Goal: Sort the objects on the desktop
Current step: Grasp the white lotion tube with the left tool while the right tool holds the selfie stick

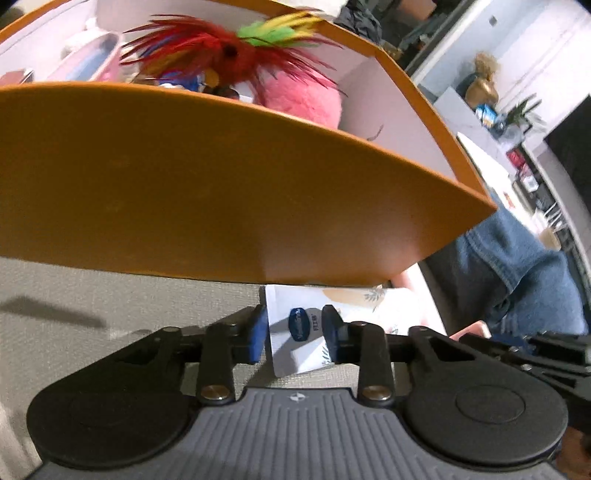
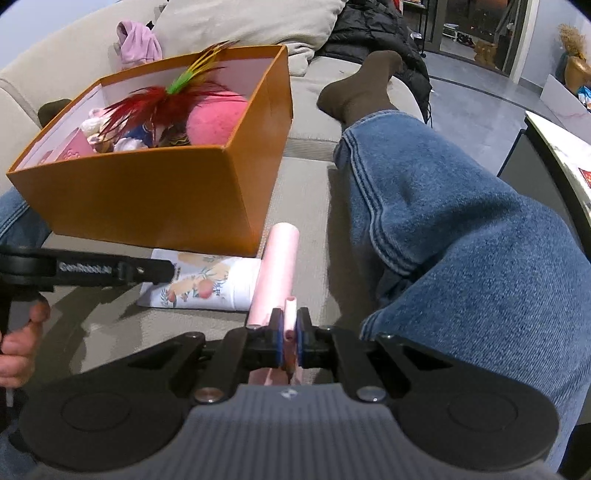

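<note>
An orange box point(image 2: 147, 192) sits on a grey sofa cushion, holding a red feather toy point(image 2: 159, 107), a pink plush ball point(image 2: 214, 118) and other items. It fills the left wrist view point(image 1: 184, 177). A white tissue pack point(image 2: 207, 284) lies in front of the box. My left gripper point(image 1: 295, 332) is open, its fingers on either side of the tissue pack point(image 1: 295, 332). My right gripper point(image 2: 290, 332) is shut on the thin handle of a pink roller point(image 2: 277, 266), which lies beside the pack.
A person's leg in blue jeans point(image 2: 443, 221) with a brown sock point(image 2: 362, 88) lies along the right of the cushion. A black jacket point(image 2: 373, 33) and a cushion point(image 2: 240, 22) are behind the box. A hand point(image 2: 18, 339) holds the left gripper's handle.
</note>
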Demonstrator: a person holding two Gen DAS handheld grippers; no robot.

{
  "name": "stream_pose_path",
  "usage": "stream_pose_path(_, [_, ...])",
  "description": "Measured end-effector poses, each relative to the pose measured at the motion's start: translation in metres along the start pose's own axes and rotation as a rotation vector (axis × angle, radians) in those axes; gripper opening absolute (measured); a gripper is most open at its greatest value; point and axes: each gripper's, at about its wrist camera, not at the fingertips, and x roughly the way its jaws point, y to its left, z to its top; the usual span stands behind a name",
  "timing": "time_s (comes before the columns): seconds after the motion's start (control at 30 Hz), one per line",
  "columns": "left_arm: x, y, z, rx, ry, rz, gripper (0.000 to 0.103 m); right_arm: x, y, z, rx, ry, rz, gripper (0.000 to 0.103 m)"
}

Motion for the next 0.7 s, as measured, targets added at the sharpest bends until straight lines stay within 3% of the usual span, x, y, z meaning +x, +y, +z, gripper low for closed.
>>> stream_pose_path(0.1, [-0.011, 0.006, 0.001, -0.037, -0.026, -0.057, 0.028, 0.000, -0.004, 0.000, 0.011, 0.002, 0.001, 0.007])
stream_pose_path(0.27, [-0.043, -0.005, 0.005, 0.006, -0.113, -0.156, 0.026, 0.001, -0.008, 0.001, 0.027, 0.008, 0.011, 0.007])
stream_pose_path(0.37, [-0.046, -0.017, 0.006, 0.031, -0.091, -0.245, 0.017, 0.001, -0.008, 0.002, 0.025, 0.007, 0.013, 0.007])
stream_pose_path(0.5, [-0.032, -0.035, -0.003, 0.093, -0.087, -0.178, 0.012, 0.000, -0.010, 0.001, 0.037, 0.004, 0.020, 0.007])
stream_pose_path(0.7, [-0.037, -0.039, -0.008, 0.077, -0.105, -0.163, 0.008, -0.004, -0.014, 0.000, 0.064, -0.012, 0.031, 0.007])
